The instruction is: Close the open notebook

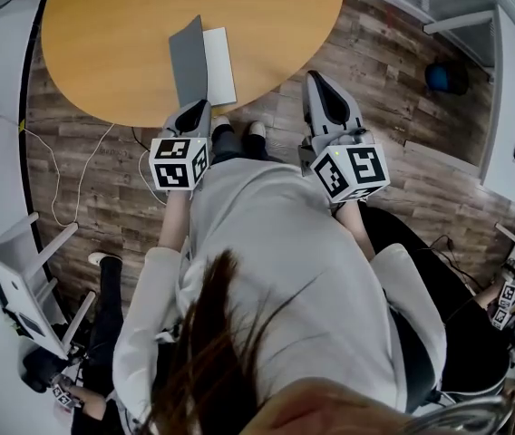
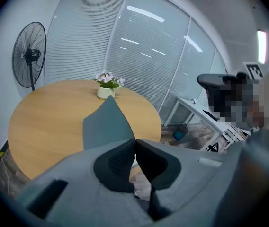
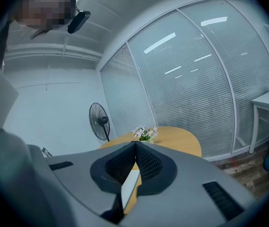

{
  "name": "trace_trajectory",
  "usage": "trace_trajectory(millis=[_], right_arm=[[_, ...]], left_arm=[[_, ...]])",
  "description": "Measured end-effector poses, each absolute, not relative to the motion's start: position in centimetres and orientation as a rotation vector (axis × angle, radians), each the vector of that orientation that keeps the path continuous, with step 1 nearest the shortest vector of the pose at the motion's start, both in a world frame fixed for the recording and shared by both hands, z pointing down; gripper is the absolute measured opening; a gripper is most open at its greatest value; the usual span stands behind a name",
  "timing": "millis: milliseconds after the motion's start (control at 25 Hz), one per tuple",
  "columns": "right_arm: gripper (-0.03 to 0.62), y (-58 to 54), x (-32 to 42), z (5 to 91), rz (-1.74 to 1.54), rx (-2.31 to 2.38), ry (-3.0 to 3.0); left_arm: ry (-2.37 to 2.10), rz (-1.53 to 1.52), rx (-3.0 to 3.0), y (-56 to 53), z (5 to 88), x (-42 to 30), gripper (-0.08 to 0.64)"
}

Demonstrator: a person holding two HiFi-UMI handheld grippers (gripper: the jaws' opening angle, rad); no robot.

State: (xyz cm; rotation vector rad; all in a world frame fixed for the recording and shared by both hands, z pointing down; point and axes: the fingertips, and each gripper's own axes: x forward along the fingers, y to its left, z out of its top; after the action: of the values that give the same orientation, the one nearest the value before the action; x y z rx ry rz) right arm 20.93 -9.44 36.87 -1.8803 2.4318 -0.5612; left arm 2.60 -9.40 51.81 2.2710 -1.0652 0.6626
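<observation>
Open notebook [image 1: 205,64] at the near edge of the table [image 1: 121,34], a little left of that edge's middle. Grey cover [image 1: 188,62] raised off the wood and tilted, white page [image 1: 222,64] flat on the table just to its right. Left hand-held gripper [image 1: 199,107] at the notebook's near end, jaws pressed together on the bottom edge of the cover. Seen from the left gripper view, jaw tips meeting exactly where the grey cover [image 2: 107,124] comes down to them, cover slanting up and away beyond. Right hand-held gripper [image 1: 315,80] well apart from the notebook, off the table past its near right edge and above the wooden floor [image 1: 393,71]. Jaws of that one closed on each other, nothing caught between the tips, only table visible through the gap behind them. Toward the far edge of the table, a small white pot of pale flowers [image 2: 107,86]. Beyond the table, a black standing fan [image 2: 29,56] before glass walls with blinds [image 2: 139,56].
</observation>
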Motion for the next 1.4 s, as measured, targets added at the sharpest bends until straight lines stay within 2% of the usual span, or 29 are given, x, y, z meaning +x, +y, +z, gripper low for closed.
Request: trace_trajectory(millis=[640,1400], right_arm=[[0.003,-8.1,24.7,37.6,-0.589,-1.956,2.370],[0.003,-6.3,25.3,37.8,-0.594,-1.986,2.335]], left_arm=[[-0.942,0.830,2.243,-9.2,57.1,7.4,0.021],[-0.884,0.986,2.182,-8.9,63.0,9.4,0.023]])
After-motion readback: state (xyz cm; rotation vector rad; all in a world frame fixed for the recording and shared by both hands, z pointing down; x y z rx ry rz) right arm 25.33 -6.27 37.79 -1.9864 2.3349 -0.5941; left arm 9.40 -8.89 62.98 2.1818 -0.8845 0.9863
